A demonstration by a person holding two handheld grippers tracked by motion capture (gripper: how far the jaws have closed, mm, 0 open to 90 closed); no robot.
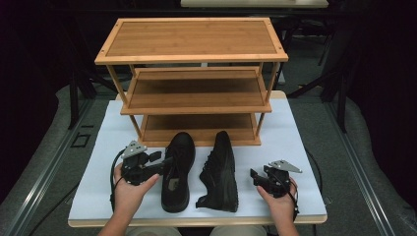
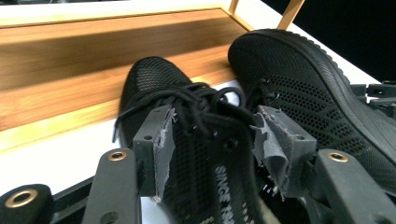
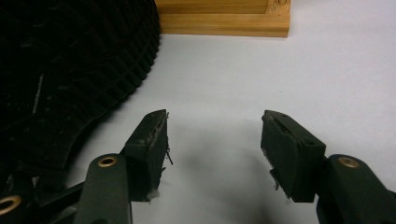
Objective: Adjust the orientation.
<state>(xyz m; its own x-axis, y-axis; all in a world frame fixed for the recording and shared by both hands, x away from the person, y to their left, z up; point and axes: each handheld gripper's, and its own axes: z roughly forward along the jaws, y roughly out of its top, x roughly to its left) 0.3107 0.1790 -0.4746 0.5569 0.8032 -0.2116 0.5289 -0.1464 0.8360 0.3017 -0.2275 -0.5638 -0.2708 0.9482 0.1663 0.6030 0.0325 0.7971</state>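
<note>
High view: wooden rack (image 1: 192,54) at table (image 1: 295,142) rear; two black shoes before it, left shoe (image 1: 178,169) upright, right shoe (image 1: 221,169) on its side. Left gripper view: left gripper (image 2: 212,144), jaws wide, straddles the left shoe's laced top without gripping. Right gripper view: right gripper (image 3: 212,149) wide and empty over bare table, shoe sole just beside.

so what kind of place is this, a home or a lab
Probably a lab or recording room, not a home: the bamboo shoe rack and two black shoes sit staged on a white table, with dark metal stands behind and hand-held grippers at work.
</note>
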